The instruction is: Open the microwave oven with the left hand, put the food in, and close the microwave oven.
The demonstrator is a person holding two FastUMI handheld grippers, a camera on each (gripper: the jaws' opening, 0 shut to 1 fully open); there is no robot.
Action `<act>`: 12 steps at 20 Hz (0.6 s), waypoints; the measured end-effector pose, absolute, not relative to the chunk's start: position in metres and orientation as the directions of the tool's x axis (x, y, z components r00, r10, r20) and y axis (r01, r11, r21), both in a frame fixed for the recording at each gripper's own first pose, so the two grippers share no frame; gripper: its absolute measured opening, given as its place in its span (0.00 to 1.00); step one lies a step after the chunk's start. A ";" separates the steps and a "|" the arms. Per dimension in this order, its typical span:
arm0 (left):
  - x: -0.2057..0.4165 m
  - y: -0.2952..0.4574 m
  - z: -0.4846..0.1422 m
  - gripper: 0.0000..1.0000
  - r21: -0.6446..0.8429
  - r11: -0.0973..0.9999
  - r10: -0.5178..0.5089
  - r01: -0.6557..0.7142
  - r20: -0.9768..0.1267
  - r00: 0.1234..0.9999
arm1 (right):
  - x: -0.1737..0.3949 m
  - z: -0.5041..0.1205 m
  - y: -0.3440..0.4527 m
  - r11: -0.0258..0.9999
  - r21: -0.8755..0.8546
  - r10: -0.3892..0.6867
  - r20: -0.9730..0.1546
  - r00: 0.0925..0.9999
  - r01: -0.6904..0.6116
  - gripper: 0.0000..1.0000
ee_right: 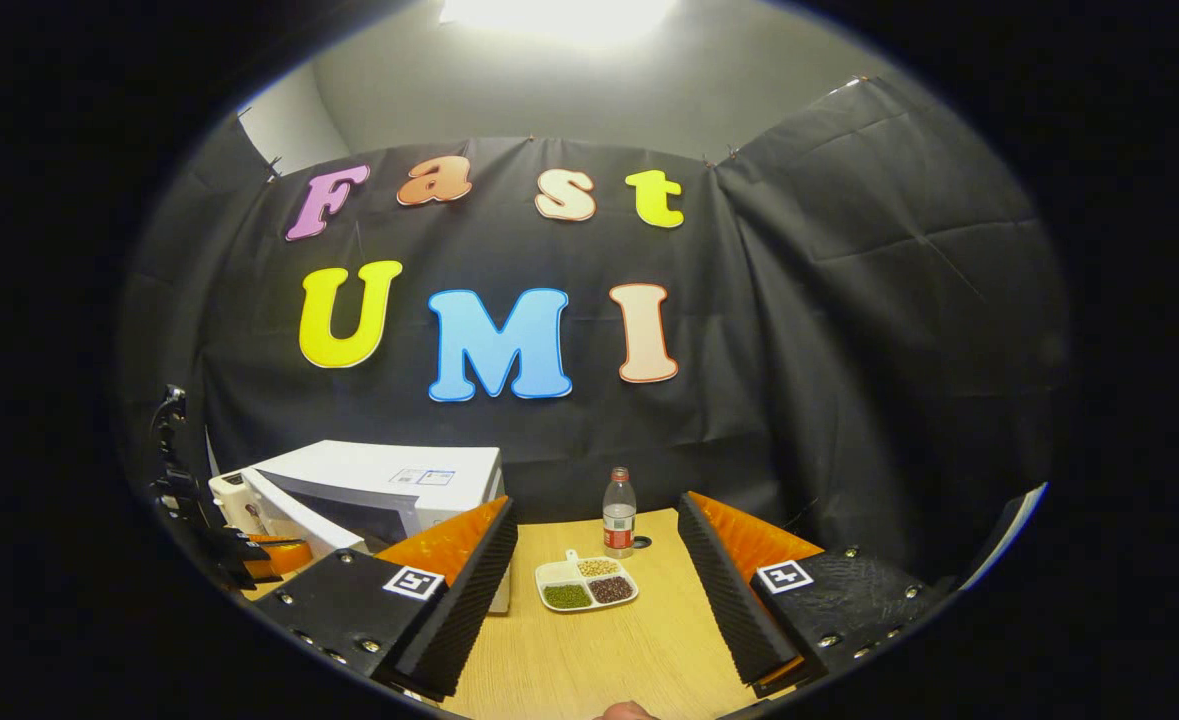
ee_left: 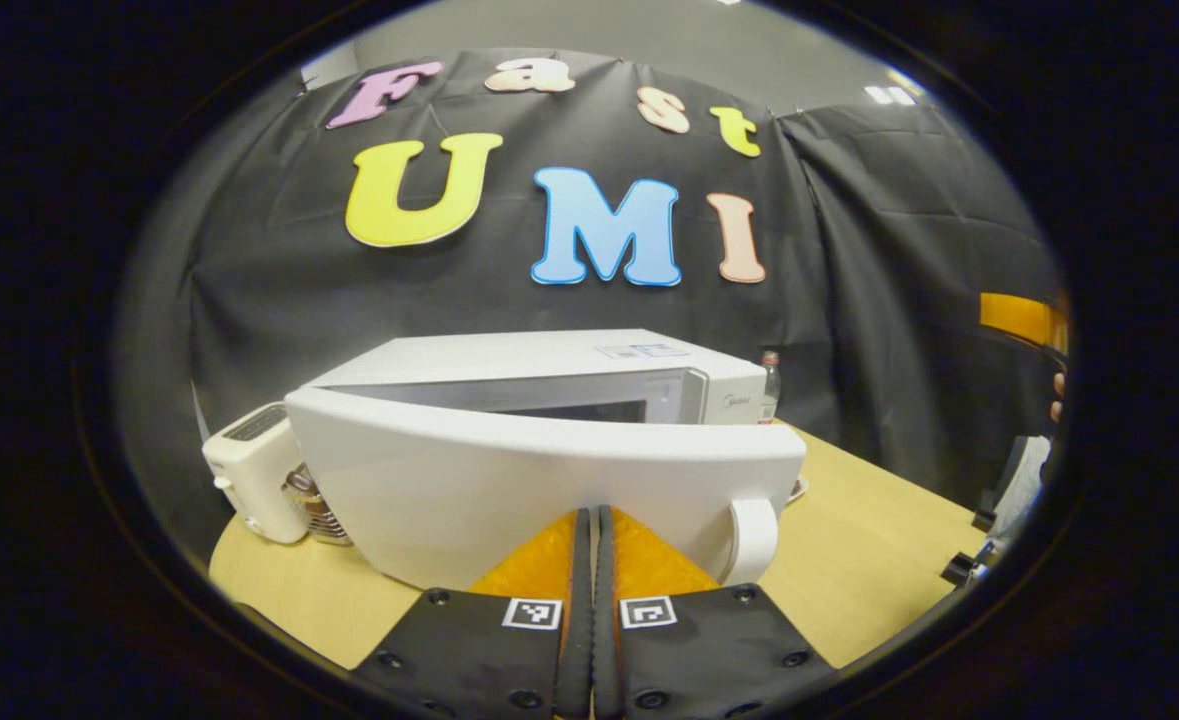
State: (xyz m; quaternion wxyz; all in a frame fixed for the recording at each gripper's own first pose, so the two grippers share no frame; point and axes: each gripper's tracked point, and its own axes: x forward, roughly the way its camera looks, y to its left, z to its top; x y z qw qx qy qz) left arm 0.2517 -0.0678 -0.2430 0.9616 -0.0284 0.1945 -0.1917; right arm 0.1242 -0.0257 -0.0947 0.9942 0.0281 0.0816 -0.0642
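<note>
Left gripper (ee_left: 594, 560) first: its two fingers are pressed together with no gap between them, tips right up against the near face of the microwave door (ee_left: 549, 480). Whether they pinch anything, I cannot tell. The door is swung partly open, its white panel stretching across the left gripper view, with the curved handle (ee_left: 754, 540) at its right end. Behind it sits the microwave oven (ee_left: 549, 365), white, its dark cavity just visible above the door's top edge. To the left of the oven stands a white toaster (ee_left: 249, 470), with a metal can (ee_left: 307, 495) tucked between the two. Everything rests on a light wooden tabletop (ee_left: 869, 540).

Over to the right gripper (ee_right: 599, 590): fingers spread wide apart, holding nothing, hovering above the tabletop. Between them, farther off, lies the food, a small white divided dish (ee_right: 586, 585) with three compartments of green, dark and pale grains. Just beyond it stands a clear plastic bottle (ee_right: 618, 512) with a red cap. At far left in this view the microwave oven shows its door ajar.
</note>
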 end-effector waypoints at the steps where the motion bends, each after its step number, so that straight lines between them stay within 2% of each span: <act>1: 0.257 -0.071 -0.243 0.07 -0.133 0.922 -0.386 0.362 -0.361 0.849 | 0.125 -0.095 -0.026 0.990 0.041 -0.130 -0.168 0.977 0.138 0.98; 12: 0.320 -0.083 -0.248 0.07 -0.153 0.931 -0.363 0.330 -0.333 0.870 | 0.134 -0.109 -0.022 0.987 -0.011 -0.161 -0.210 0.964 0.163 0.98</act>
